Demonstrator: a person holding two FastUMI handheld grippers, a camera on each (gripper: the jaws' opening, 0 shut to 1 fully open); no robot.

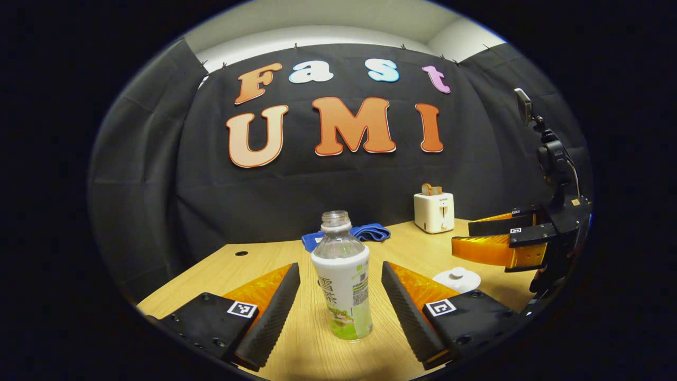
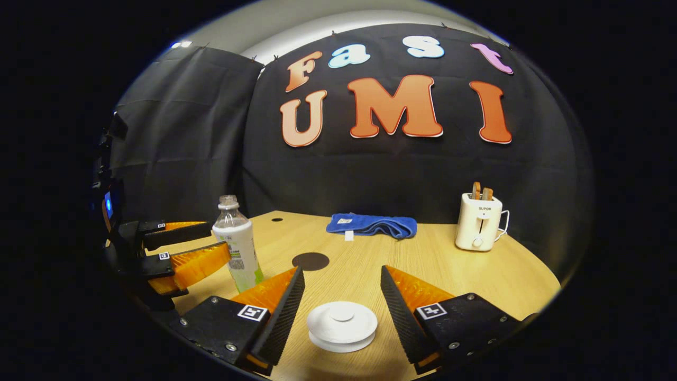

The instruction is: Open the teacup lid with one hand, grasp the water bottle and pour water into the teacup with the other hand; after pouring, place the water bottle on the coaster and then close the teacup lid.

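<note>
A clear water bottle [image 1: 341, 275] with a white and green label stands upright and uncapped on the wooden table. My left gripper [image 1: 341, 266] is open, one finger on each side of the bottle and not touching it. The right gripper view shows the bottle [image 2: 238, 248] at the left with the left gripper [image 2: 218, 239] around it. The low white teacup [image 2: 342, 325], with its knobbed lid on, sits between the fingers of my open right gripper [image 2: 341, 272]. In the left gripper view the lid [image 1: 456, 279] lies below the right gripper [image 1: 463, 238]. A dark round coaster [image 2: 310, 261] lies behind the teacup.
A folded blue cloth [image 2: 371, 225] lies at the back of the table [image 2: 449, 270]. A white toaster [image 2: 478, 222] holding bread stands at the back right. A small hole [image 2: 276, 219] marks the far left of the tabletop.
</note>
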